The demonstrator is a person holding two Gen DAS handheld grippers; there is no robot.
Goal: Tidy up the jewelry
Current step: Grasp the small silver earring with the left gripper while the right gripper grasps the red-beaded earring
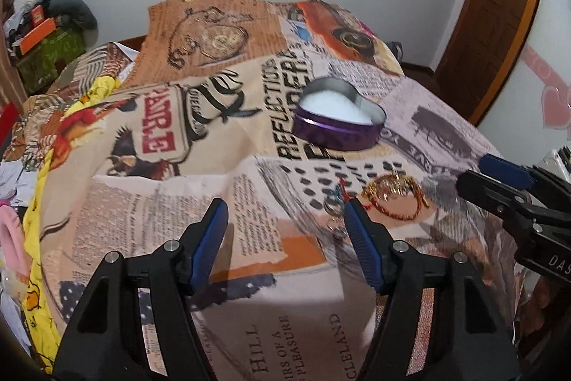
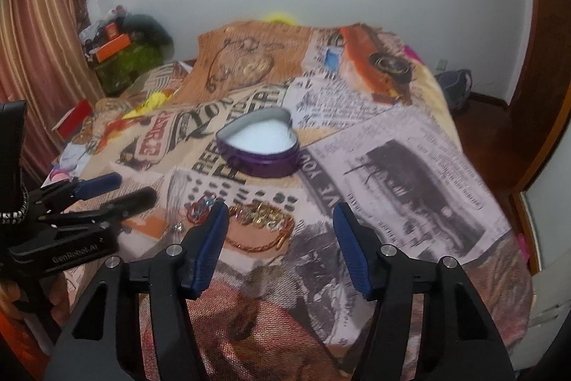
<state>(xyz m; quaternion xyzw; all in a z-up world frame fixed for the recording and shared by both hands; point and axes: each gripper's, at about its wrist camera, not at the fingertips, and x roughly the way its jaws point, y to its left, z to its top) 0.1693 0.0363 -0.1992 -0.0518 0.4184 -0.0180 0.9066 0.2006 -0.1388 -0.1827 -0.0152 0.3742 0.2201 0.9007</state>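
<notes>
An open purple heart-shaped tin (image 1: 339, 120) with a white lining sits on the printed bedspread; it also shows in the right wrist view (image 2: 260, 145). A pile of gold chains (image 1: 394, 195) lies nearer than the tin, with small red-blue pieces and rings (image 1: 335, 202) beside it. The chains (image 2: 260, 220) and small pieces (image 2: 198, 206) also show in the right wrist view. My left gripper (image 1: 285, 206) is open and empty, just short of the small pieces. My right gripper (image 2: 280, 209) is open and empty, just short of the chains.
The printed newspaper-pattern bedspread (image 1: 214, 188) covers the bed. Clutter and boxes (image 2: 121, 52) sit at the far left by a curtain (image 2: 39, 34). A wooden door (image 1: 489, 24) stands at the right. A bag (image 2: 456, 84) lies on the floor.
</notes>
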